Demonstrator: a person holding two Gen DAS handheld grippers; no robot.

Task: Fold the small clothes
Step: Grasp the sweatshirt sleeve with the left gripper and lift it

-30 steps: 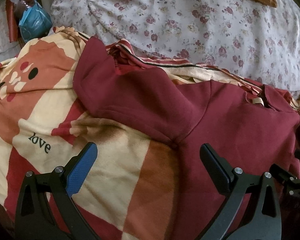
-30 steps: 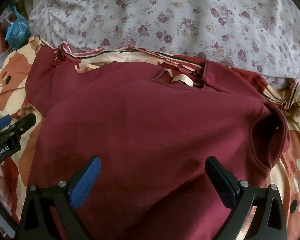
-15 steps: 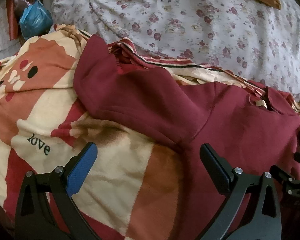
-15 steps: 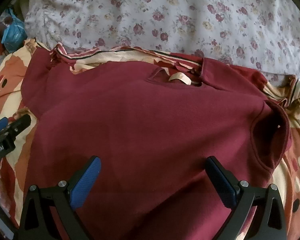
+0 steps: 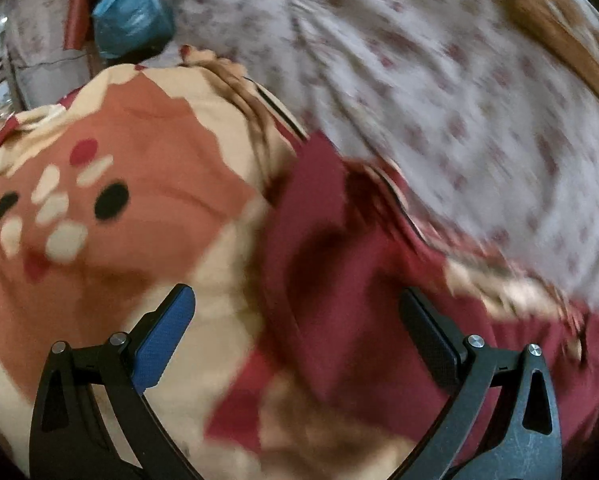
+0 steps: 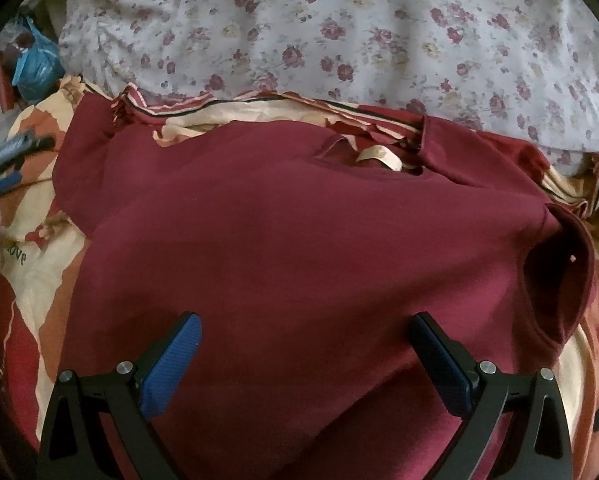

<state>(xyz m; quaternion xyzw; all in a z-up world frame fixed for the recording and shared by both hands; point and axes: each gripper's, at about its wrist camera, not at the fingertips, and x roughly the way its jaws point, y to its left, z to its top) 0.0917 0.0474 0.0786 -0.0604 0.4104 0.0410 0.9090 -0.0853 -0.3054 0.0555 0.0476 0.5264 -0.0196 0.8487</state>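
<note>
Shirt (image 6: 299,264) lies spread flat on the blanket (image 6: 39,280), collar toward the floral sheet (image 6: 339,28), ready for folding. Right gripper (image 6: 305,360) hovers over its body, fingers wide and empty. Left gripper (image 5: 295,344), equally wide, points at the sleeve (image 5: 319,248), probably to fold it inward.

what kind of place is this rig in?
Likely a bedroom, working on a bed: floral bedsheet, a cartoon-print fleece blanket spread over it, and the maroon sweatshirt laid flat on top.

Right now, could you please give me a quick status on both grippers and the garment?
Left hand-held gripper open, empty. Right hand-held gripper open over maroon shirt. Shirt unfolded, spread on patterned blanket. Nothing on it.
</note>
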